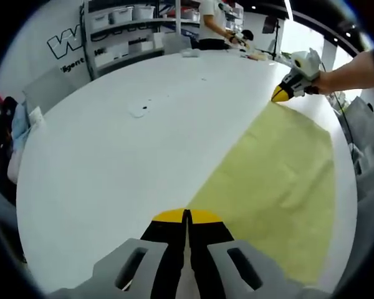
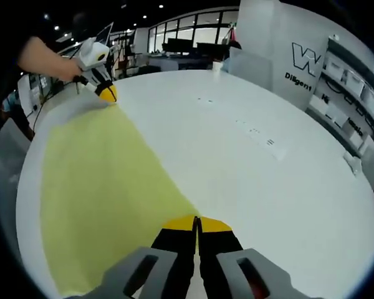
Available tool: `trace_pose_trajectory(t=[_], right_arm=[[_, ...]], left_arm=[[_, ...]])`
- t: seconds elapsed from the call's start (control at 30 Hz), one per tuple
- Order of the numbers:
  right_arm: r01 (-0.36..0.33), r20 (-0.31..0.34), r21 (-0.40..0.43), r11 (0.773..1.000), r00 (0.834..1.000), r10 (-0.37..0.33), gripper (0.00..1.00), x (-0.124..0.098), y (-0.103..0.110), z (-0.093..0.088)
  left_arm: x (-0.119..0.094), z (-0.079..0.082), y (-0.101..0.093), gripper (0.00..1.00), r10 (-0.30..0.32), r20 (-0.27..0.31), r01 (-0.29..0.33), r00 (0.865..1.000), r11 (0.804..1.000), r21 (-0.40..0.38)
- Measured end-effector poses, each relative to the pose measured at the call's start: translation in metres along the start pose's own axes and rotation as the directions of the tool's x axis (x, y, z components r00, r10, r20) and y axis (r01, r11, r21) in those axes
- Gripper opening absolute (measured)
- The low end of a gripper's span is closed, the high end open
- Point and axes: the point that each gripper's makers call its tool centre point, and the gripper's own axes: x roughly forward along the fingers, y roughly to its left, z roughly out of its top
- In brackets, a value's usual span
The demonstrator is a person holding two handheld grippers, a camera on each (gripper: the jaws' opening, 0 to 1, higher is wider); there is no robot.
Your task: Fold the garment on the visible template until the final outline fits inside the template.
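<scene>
**Holding two corners of the garment, fold in hand**

Lying flat on the white counter (image 1: 112, 156) is the pale yellow garment (image 1: 280, 187), a smooth sheet; no separate template outline can be made out in either view.

Left gripper (image 1: 187, 218): jaws closed together at the near corner of the garment's edge; a pinch on the cloth seems likely, but the cloth between the tips is not visible, so this cannot be confirmed. From the right gripper view the same gripper (image 2: 107, 93) sits at the far corner, nose down on the cloth, held by a hand (image 2: 47, 59) with the forearm reaching in from the left.

Right gripper (image 2: 196, 223): jaws likewise closed at the corner nearest it. In the left gripper view it (image 1: 283, 93) angles down onto the far corner.

Judgement: to fold well, both corners should lift together, stay level and travel evenly across, keeping the edge taut so no crease forms and the sheet stays on the counter.
</scene>
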Motion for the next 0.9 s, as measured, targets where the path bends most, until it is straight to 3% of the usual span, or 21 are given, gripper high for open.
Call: trace_pose_trajectory(t=[0.07,0.17,0.3,0.5,0.57,0.6,0.7,0.8,0.9], right_arm=[[-0.001,0.000,0.001,1.000,1.000,0.001,0.00,0.001,0.000,0.000],[-0.002,-0.002,0.002,1.000,1.000,0.002,0.00,0.003,0.000,-0.001],[-0.002,-0.002,0.000,1.000,1.000,0.002,0.00,0.002,-0.001,-0.002],[-0.003,-0.001,0.001,1.000,1.000,0.003,0.00,0.002,-0.002,-0.003],[-0.004,-0.002,0.001,1.000,1.000,0.004,0.00,0.002,-0.002,-0.004],[-0.003,-0.002,0.000,1.000,1.000,0.003,0.00,0.002,-0.002,-0.003],[-0.005,-0.002,-0.003,1.000,1.000,0.005,0.00,0.002,-0.002,-0.003],[-0.006,-0.004,-0.004,1.000,1.000,0.006,0.00,0.002,-0.001,-0.004],[-0.003,-0.007,-0.007,1.000,1.000,0.003,0.00,0.003,-0.001,-0.004]], left_arm=[[0.000,0.004,-0.002,0.02,0.010,0.010,-0.010,1.000,1.000,0.002],[0.002,0.014,-0.011,0.17,-0.024,0.049,0.024,0.999,1.000,-0.015],[0.004,0.019,-0.022,0.18,-0.061,0.062,0.060,0.996,0.998,0.011],[0.017,0.009,-0.026,0.16,-0.089,0.004,0.089,0.996,0.995,0.034],[0.021,0.000,-0.023,0.19,-0.080,-0.038,0.082,0.996,0.996,0.032],[0.020,-0.003,-0.017,0.19,-0.045,-0.051,0.047,0.998,0.998,0.036],[0.020,0.002,-0.018,0.16,-0.058,-0.037,0.059,0.998,0.997,0.044],[0.021,0.004,-0.016,0.11,-0.042,-0.047,0.048,0.998,0.990,0.133],[0.022,0.005,-0.018,0.06,-0.044,-0.048,0.049,0.998,0.992,0.118]])
